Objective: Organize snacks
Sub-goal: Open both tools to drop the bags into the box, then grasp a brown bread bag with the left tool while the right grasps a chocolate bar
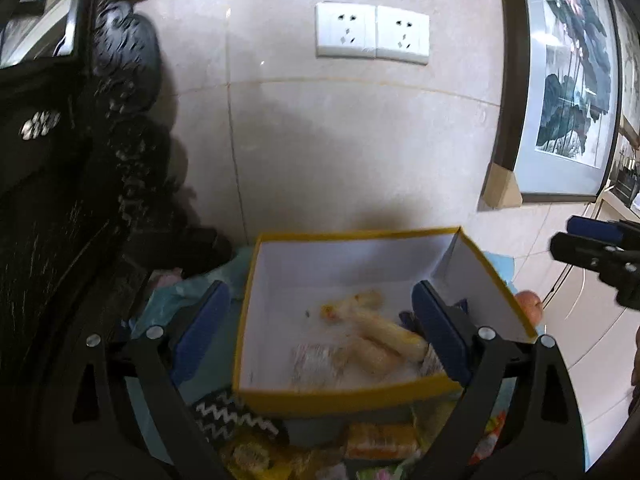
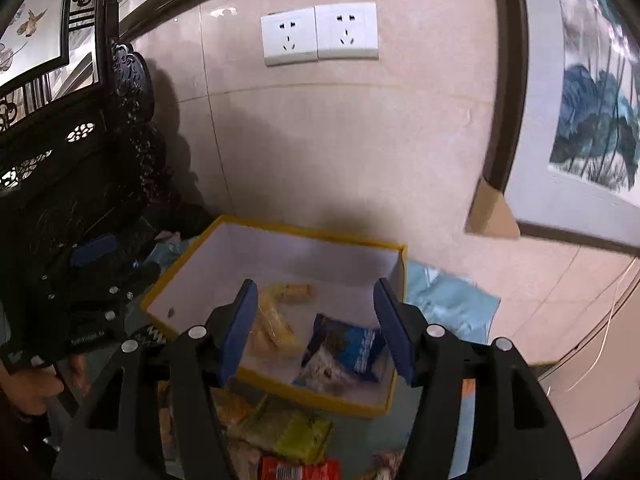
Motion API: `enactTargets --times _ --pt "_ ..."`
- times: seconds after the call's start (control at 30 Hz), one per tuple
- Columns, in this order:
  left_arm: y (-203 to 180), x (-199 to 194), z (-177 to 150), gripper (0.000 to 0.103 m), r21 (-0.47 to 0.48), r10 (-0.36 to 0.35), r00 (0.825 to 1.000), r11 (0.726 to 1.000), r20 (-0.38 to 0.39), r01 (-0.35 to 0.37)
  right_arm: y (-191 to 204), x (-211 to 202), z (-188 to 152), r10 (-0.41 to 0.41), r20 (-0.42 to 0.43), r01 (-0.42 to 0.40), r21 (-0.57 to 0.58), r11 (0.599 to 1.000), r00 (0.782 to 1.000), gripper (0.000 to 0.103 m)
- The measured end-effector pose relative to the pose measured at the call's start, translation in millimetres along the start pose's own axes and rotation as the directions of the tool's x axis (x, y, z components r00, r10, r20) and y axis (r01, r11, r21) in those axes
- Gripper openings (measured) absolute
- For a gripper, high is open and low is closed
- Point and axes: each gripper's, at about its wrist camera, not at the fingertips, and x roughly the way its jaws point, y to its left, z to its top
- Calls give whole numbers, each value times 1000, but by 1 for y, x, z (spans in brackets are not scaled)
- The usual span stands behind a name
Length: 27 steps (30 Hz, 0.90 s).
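At twelve o'clock of the right gripper (image 2: 316, 328) — jaws spread, empty, like the left gripper (image 1: 320, 320) — a crinkly blue packet (image 2: 346, 354): light, slippery; pinch its edge.

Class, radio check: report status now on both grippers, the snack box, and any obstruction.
Left gripper open, empty. Right gripper open, empty, over yellow-rimmed box. Box holds yellow snack packs and blue packet; loose snacks wait in front. Nothing blocking.

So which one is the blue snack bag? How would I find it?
Look under the two white wall sockets for the yellow-edged box on the floor. The blue snack bag lies in its near right corner. Its neighbours are pale yellow wrapped rolls; only this one is blue.
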Motion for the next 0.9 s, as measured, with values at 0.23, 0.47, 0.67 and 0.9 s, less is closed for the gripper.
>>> enactTargets --times 0.23,0.47,0.67,0.9 --pt "28 -38 -55 96 -92 -2 998 996 -67 -4 0 -22 -55 19 -98 -15 40 999 995 61" --pt "16 -59 -151 96 54 28 977 998 -213 -17 -1 -31 -156 50 -279 3 189 982 959 61" --pt "9 -55 -192 96 130 38 963 992 -267 -3 1 -26 -224 63 -406 69 303 951 912 61" --pt "-3 -32 -199 96 223 52 961 975 -270 10 -6 -14 -235 52 -421 115 361 925 905 61"
